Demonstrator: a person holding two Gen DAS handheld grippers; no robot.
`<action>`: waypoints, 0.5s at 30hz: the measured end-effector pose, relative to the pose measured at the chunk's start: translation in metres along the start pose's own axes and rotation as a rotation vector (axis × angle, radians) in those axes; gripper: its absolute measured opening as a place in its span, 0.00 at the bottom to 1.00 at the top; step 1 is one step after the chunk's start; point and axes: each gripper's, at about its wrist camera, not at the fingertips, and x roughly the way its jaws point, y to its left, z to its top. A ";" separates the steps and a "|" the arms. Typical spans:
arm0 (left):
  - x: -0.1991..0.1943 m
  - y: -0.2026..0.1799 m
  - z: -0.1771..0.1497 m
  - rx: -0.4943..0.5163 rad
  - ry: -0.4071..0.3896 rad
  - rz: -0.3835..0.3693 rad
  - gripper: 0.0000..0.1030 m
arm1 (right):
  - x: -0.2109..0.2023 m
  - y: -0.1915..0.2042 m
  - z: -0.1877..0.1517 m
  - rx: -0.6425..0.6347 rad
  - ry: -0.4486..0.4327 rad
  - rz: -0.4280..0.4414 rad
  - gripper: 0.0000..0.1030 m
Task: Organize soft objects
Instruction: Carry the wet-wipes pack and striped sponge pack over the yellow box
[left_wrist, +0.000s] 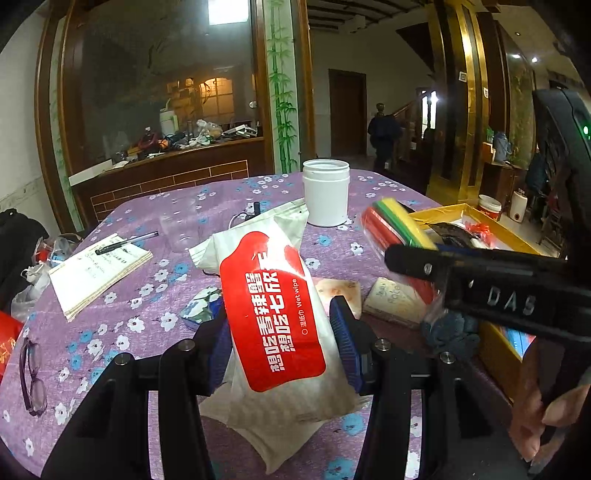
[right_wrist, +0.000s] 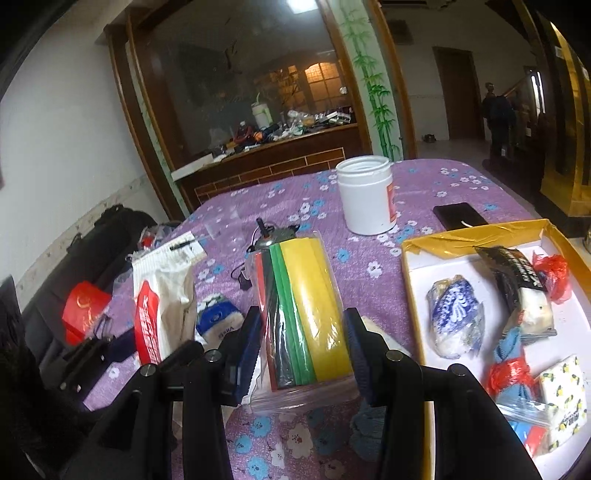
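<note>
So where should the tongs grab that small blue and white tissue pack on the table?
Across its short middle, coming from above. The small tissue pack lies flat on the purple cloth, beside the wet wipe pack held in the left tongs. It looks soft, so a gentle squeeze should do.

Dim indoor light, fisheye-warped edges

glossy plastic wipes pack (left_wrist: 273, 314), cloth tablecloth (left_wrist: 147, 295)
</note>
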 end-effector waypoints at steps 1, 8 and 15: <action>-0.001 -0.002 0.001 -0.001 -0.001 -0.003 0.47 | -0.003 -0.001 0.001 0.008 -0.003 0.000 0.44; -0.013 -0.028 0.007 0.009 0.013 -0.058 0.47 | -0.023 -0.019 0.004 0.064 -0.019 0.015 0.44; -0.021 -0.064 0.017 0.035 0.030 -0.116 0.47 | -0.050 -0.052 0.004 0.126 -0.046 0.009 0.45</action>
